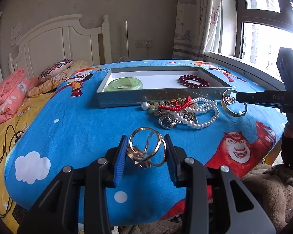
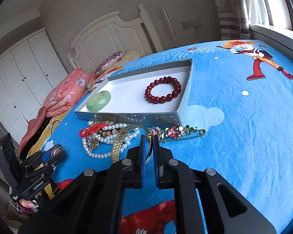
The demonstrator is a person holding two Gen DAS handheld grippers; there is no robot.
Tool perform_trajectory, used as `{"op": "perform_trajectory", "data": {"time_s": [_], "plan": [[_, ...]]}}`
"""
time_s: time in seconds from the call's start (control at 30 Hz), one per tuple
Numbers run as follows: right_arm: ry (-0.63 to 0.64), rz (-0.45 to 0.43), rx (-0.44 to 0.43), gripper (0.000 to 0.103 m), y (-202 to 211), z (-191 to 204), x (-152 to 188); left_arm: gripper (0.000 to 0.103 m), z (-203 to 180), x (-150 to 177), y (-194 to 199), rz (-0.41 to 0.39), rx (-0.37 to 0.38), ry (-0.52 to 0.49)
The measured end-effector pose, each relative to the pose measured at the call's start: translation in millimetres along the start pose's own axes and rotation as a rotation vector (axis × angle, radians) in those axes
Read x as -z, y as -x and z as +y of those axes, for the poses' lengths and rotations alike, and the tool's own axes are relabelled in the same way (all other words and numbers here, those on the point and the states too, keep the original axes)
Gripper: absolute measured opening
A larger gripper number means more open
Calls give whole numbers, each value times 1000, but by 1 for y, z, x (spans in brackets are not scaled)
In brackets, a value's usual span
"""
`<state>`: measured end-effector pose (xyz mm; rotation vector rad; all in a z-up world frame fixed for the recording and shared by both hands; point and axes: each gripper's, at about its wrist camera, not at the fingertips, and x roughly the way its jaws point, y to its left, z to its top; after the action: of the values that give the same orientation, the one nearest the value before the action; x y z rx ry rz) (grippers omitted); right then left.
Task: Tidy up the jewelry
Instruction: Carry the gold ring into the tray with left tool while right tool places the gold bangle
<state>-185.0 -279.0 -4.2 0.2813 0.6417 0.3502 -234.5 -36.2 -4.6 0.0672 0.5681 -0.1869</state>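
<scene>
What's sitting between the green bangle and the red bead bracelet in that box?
Nothing: between the green bangle and the red bead bracelet only the box's bare white floor shows, clearest from the right wrist view.

Blue cartoon blanket carries grey tray, tangled jewelry pile.

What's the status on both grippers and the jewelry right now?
Left gripper shut on gold ring. Right gripper shut on gold bangle. Jade bangle, red bead bracelet already in tray. Nothing blocking.
</scene>
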Motion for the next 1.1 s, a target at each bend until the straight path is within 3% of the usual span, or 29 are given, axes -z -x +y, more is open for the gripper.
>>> {"op": "perform_trajectory", "data": {"time_s": [0.23,0.4,0.57,0.83,1.1], "plan": [[23,-16,-12,10,5,5,-7,37,6,-10,0,-8,22,17],[38,-16,-12,10,1,8,-17,37,-2,-30,-7,-10,-1,-50],[74,-45,3,10,-2,18,-45,37,-17,-73,-23,-18,-32,-149],[82,-28,29,10,-44,25,-93,37,-19,-136,-80,30,-67,-189],[36,91,61,10,-106,21,-115,37,-7,-160,-148,143,-167,-224]]}}
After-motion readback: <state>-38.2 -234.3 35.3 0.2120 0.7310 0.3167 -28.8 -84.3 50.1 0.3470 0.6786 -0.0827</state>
